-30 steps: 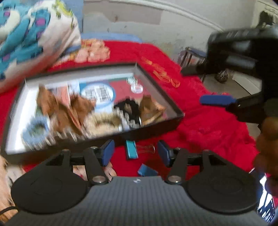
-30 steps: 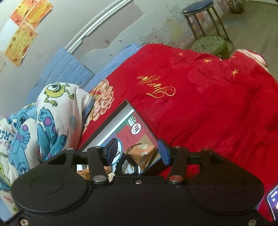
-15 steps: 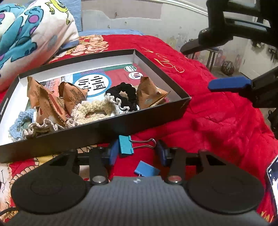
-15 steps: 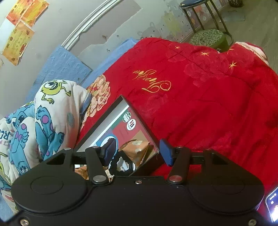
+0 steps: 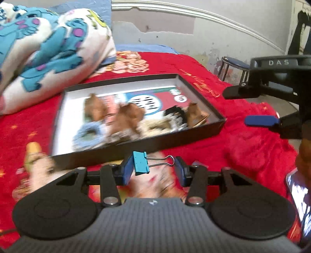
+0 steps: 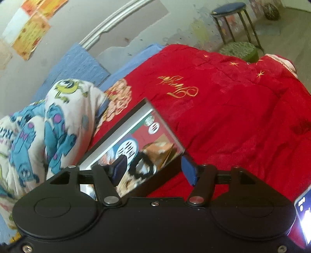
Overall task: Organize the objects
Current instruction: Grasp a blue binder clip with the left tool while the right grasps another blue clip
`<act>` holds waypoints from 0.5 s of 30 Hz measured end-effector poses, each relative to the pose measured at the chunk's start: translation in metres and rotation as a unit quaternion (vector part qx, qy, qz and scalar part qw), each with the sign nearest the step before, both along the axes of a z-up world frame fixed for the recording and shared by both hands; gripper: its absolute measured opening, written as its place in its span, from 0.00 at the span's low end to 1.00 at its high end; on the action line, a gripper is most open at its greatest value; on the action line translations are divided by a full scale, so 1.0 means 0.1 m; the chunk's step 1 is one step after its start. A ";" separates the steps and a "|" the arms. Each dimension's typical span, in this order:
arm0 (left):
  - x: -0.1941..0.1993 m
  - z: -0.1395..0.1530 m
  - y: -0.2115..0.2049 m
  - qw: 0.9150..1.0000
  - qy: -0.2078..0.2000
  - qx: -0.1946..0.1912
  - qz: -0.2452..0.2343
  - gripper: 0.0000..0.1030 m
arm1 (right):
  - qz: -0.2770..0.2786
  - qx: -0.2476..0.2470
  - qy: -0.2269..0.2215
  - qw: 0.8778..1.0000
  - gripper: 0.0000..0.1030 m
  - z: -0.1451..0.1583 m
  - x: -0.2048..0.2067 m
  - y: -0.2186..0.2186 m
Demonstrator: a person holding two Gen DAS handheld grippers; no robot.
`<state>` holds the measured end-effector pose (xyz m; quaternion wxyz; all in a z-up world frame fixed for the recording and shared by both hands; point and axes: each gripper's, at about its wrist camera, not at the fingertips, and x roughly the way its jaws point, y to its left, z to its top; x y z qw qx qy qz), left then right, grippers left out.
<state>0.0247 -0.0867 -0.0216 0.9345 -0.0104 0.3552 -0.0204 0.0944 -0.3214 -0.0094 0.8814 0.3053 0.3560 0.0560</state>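
My left gripper (image 5: 153, 171) is shut on a blue binder clip (image 5: 141, 164): the clip's body lies against the left pad and its wire handles reach the right pad. The clip hangs above the red bedspread (image 5: 243, 155), just in front of a black shallow box (image 5: 175, 139). In the box lie brown packets (image 5: 126, 116), a blue scrunchie (image 5: 89, 134) and other scrunchies, all blurred. My right gripper (image 6: 155, 169) hovers over the box's near right corner (image 6: 165, 126), its jaws opening with nothing between them. A black scrunchie (image 6: 142, 165) shows below it. In the left wrist view the right gripper (image 5: 250, 106) is at the right.
A folded cartoon blanket (image 5: 48, 42) lies at the back left of the bed. A lit phone (image 5: 299, 194) rests at the right edge, near a hand (image 5: 305, 155). A stool (image 6: 231, 11) and a green cushion (image 6: 241, 50) stand on the floor beyond the bed.
My left gripper closed on the blue binder clip and lifted it off the bedspread, drawing back from the box. The second blue clip has left view. The right gripper's jaws widened.
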 end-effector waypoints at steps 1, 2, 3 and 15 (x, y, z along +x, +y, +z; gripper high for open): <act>-0.08 0.02 0.08 1.000 -0.001 0.012 0.001 0.48 | 0.004 -0.001 -0.004 1.000 0.59 0.00 -0.08 0.05; -0.14 0.04 0.15 1.000 -0.002 0.022 0.001 0.49 | 0.013 -0.002 -0.006 1.000 0.59 -0.01 -0.14 0.10; -0.19 0.05 0.21 1.000 -0.003 0.029 0.004 0.49 | 0.024 -0.009 -0.004 1.000 0.59 -0.02 -0.21 0.17; -0.15 -0.12 0.47 0.998 -0.002 0.013 0.060 0.49 | 0.068 -0.127 0.082 0.986 0.49 -0.47 -0.30 0.93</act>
